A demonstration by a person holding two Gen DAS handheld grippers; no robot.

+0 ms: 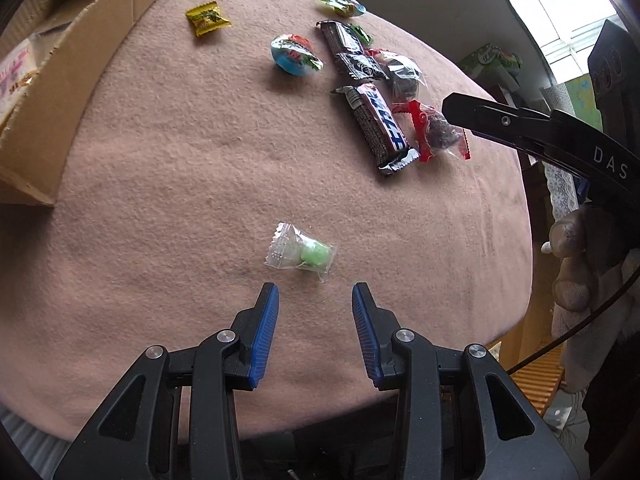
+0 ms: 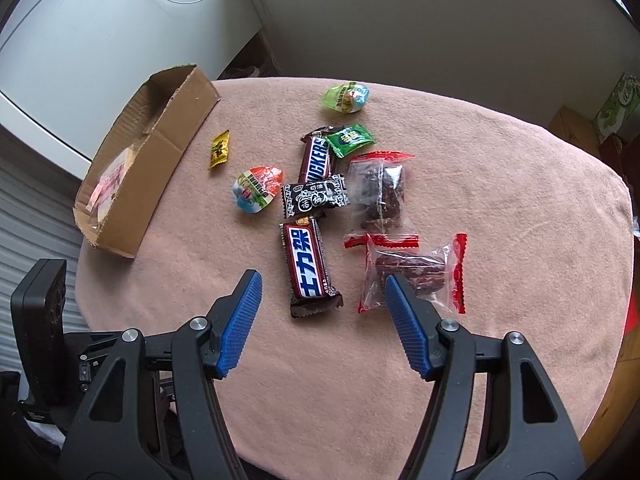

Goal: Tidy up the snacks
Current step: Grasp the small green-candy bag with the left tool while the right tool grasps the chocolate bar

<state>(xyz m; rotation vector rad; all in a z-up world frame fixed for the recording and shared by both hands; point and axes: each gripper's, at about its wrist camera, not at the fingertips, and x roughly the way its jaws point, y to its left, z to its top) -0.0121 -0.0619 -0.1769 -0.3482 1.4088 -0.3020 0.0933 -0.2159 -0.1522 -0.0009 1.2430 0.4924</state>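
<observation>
Snacks lie scattered on a pink cloth-covered table (image 1: pixel 160 184). My left gripper (image 1: pixel 315 294) is open and empty, just short of a clear packet with a green candy (image 1: pixel 302 253). My right gripper (image 2: pixel 323 280) is open and empty, its fingers either side of the near end of a Snickers bar (image 2: pixel 310 266) and beside a red-edged clear packet of dark fruit (image 2: pixel 416 272). That bar also shows in the left wrist view (image 1: pixel 380 128). A cardboard box (image 2: pixel 140 156) with a pink-white packet inside stands at the table's left.
Further back lie a second Snickers bar (image 2: pixel 316 158), a black candy (image 2: pixel 316 198), a green packet (image 2: pixel 349 139), a yellow candy (image 2: pixel 219 148), two jelly cups (image 2: pixel 256 190) (image 2: pixel 347 98) and another dark-fruit packet (image 2: pixel 380 192). The table edge drops off at right.
</observation>
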